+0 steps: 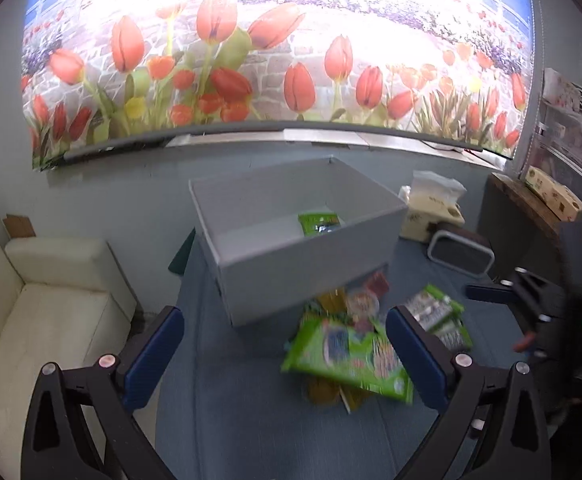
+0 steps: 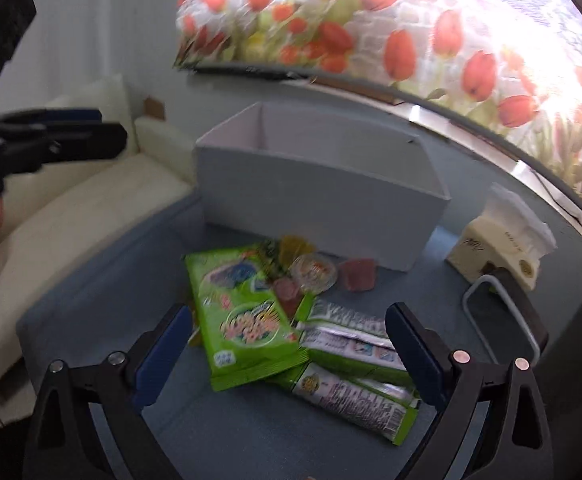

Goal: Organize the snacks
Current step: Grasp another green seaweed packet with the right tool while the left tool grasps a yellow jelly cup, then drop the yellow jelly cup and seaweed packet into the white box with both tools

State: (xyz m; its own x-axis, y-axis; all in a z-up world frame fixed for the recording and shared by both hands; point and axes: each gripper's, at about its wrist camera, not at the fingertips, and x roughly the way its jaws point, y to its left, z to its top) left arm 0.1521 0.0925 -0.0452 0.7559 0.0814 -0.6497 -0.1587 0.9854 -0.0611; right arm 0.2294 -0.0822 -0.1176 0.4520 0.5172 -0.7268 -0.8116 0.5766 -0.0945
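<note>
A grey open box [image 1: 291,248] stands on the blue table, with one green snack packet [image 1: 319,224] inside; the box also shows in the right wrist view [image 2: 315,184]. In front of it lies a pile of snacks: a large green bag [image 1: 347,356] [image 2: 243,320], long green bars [image 1: 439,316] [image 2: 355,392], a round jelly cup [image 2: 315,272] and a pink sweet [image 2: 357,274]. My left gripper [image 1: 287,336] is open and empty above the pile's left side. My right gripper [image 2: 291,340] is open and empty over the green bag and bars.
A cream sofa [image 1: 51,320] stands left of the table. A tissue pack [image 2: 503,240] and a dark wire-framed object [image 1: 461,254] sit at the right of the box. A tulip-print blind [image 1: 275,60] hangs behind. A shelf with boxes [image 1: 559,192] is far right.
</note>
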